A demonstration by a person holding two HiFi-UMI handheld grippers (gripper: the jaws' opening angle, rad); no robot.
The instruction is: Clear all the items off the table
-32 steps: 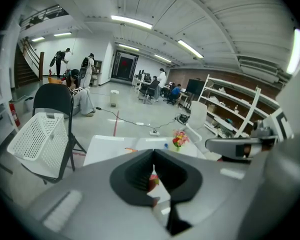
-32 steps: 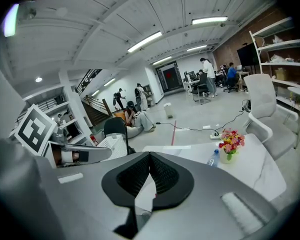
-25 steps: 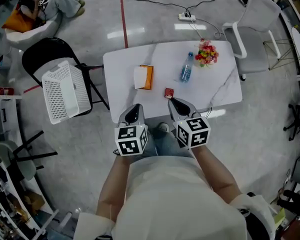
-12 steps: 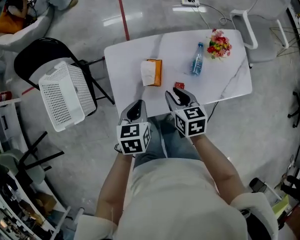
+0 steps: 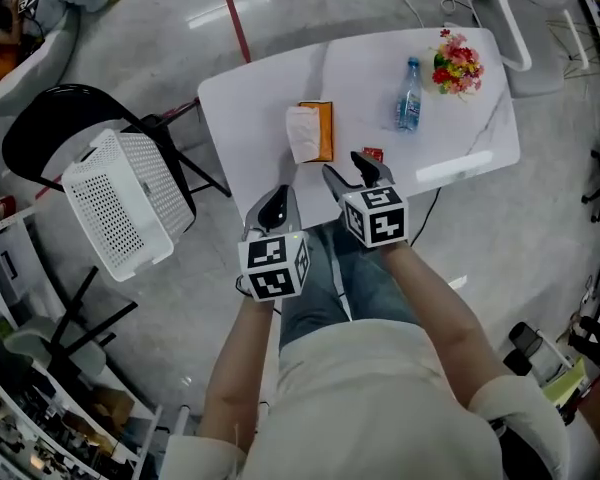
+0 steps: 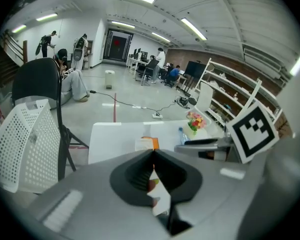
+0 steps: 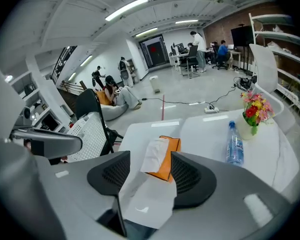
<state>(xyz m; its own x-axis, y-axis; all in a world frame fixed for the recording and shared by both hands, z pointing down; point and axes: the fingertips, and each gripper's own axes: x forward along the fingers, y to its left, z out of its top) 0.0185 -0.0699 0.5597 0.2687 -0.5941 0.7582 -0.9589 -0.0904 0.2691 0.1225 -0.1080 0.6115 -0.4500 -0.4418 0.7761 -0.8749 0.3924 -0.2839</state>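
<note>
One white marble-look table bears four items; beside it, a white perforated plastic basket rests on a black chair. The left gripper is clenched on nothing. The right gripper has just been opening, its jaws apart and empty. An orange tissue pack lies mid-table. A clear plastic water bottle and a colourful flower bouquet are farther right, and a small red packet sits by the right jaws.

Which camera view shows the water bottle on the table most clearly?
The right gripper view shows it best: the water bottle stands upright and large there, with its cap and label visible. The head view shows it small and from above, beside the flowers. The left gripper view shows only a tiny part of it.
</note>
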